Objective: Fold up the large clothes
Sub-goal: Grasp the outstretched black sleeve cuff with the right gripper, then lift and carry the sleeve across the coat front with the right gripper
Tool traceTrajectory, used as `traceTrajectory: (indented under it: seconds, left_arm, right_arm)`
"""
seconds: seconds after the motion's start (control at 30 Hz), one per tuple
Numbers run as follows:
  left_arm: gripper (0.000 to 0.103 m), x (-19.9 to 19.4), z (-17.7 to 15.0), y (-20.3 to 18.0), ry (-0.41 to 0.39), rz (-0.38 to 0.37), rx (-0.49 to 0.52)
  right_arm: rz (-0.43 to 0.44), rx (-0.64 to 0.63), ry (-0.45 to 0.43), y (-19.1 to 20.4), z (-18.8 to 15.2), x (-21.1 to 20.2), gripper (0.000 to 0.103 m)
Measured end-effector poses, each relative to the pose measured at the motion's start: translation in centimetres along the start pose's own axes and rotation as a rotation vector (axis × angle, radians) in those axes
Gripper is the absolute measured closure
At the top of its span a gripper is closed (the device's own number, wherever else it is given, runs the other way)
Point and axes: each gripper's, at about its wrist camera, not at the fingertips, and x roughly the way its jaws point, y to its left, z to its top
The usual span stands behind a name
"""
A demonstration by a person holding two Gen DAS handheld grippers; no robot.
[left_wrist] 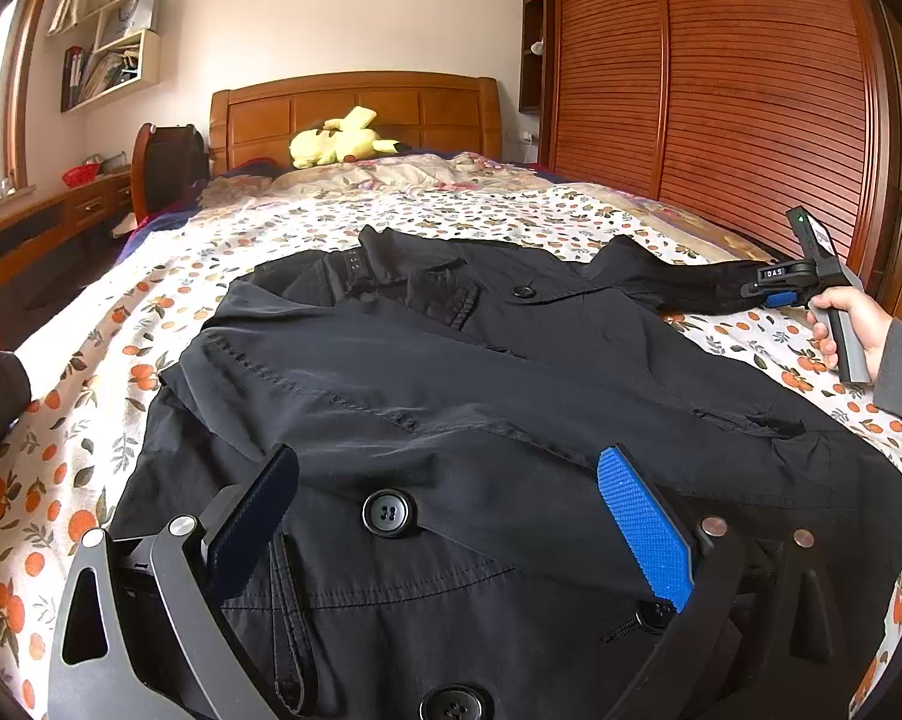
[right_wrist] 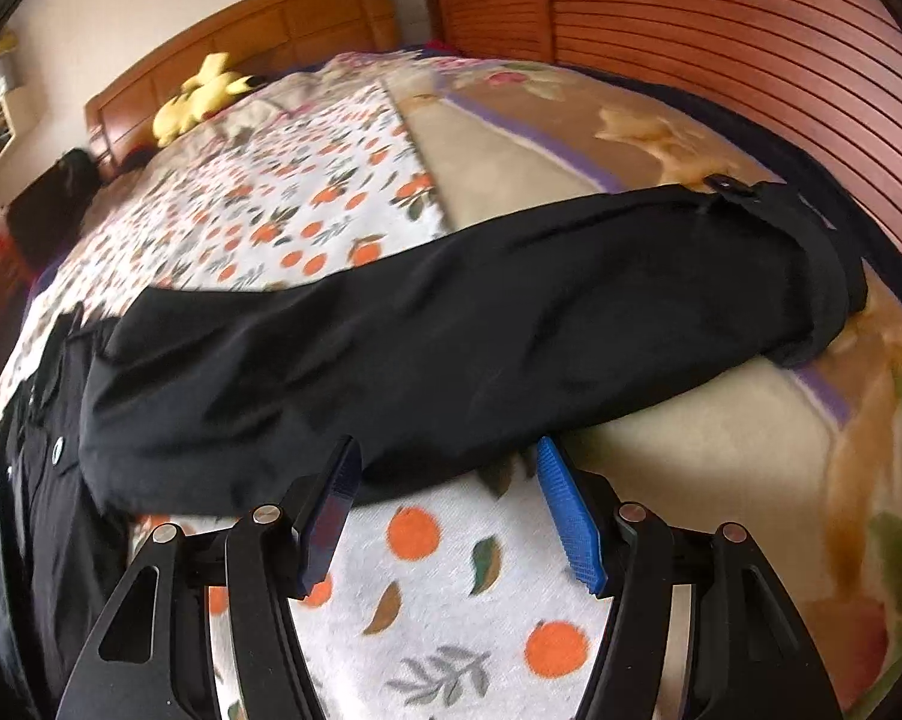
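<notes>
Black coat [left_wrist: 481, 396] spread flat on the bed's orange-print sheet [left_wrist: 60, 450], left tool [left_wrist: 451, 516] spread above its buttoned front (gripping nothing), right tool [right_wrist: 447, 507] spread at the outstretched sleeve's [right_wrist: 451, 324] edge, pinching nothing.

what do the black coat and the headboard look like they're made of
Black coat: a thin woven cloth, perhaps cotton or a synthetic blend, matte with a faint sheen; it creases softly and shows stitched seams. Headboard: wood, glossy orange-brown varnish, panelled.
</notes>
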Motion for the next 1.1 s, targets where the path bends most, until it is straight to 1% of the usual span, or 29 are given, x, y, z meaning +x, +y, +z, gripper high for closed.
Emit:
traceTrajectory:
  seconds: [0.07, 0.13, 0.17, 0.2, 0.27, 0.3, 0.33, 0.43, 0.5, 0.6, 0.77, 0.93, 1.1]
  left_arm:
    - [0.002, 0.0, 0.0, 0.0, 0.0, 0.0, 0.001]
    - [0.002, 0.1, 0.0, 0.1, 0.003, -0.002, 0.001]
    - [0.002, 0.1, 0.0, 0.1, 0.003, -0.002, 0.001]
    - [0.002, 0.1, 0.0, 0.1, 0.004, -0.002, 0.001]
    - [0.002, 0.1, 0.0, 0.1, 0.001, -0.001, 0.001]
    - [0.002, 0.1, 0.0, 0.1, 0.001, -0.002, 0.001]
    - [0.002, 0.1, 0.0, 0.1, 0.0, -0.001, 0.001]
    - [0.002, 0.0, 0.0, 0.1, -0.003, -0.001, 0.001]
    - [0.002, -0.1, 0.0, 0.1, -0.006, 0.0, 0.0]
    - [0.002, -0.2, 0.0, 0.1, -0.011, 0.001, -0.001]
    - [0.002, -0.4, -0.1, 0.1, -0.015, 0.003, -0.005]
    - [0.002, -0.5, 0.0, 0.1, -0.019, 0.005, -0.006]
    - [0.002, -0.5, 0.0, 0.1, -0.019, 0.005, -0.004]
  right_arm:
    - [-0.022, 0.018, -0.006, -0.4, 0.4, 0.1, 0.045]
    - [-0.048, 0.028, -0.007, -0.7, 0.8, 0.3, 0.059]
    - [-0.073, 0.029, -0.007, -0.9, 1.0, 0.5, 0.073]
    - [-0.083, 0.028, -0.009, -1.1, 1.3, 0.8, 0.086]
    - [-0.065, 0.022, -0.032, -1.1, 1.7, 0.5, 0.096]
    - [-0.062, 0.012, -0.055, -0.9, 1.9, 0.1, 0.099]
    - [-0.056, -0.013, -0.098, -0.3, 2.0, -0.9, 0.099]
    - [-0.031, -0.069, -0.178, 1.6, 2.4, -3.3, 0.1]
    - [0.014, -0.125, -0.219, 3.7, 2.6, -5.4, 0.1]
    - [0.096, -0.213, -0.253, 7.3, 2.1, -8.4, 0.1]
    - [0.214, -0.349, -0.276, 13.5, 0.0, -12.5, 0.1]
    - [0.282, -0.416, -0.263, 16.9, -2.2, -14.2, 0.1]
    - [0.328, -0.464, -0.221, 19.3, -4.2, -14.7, 0.1]
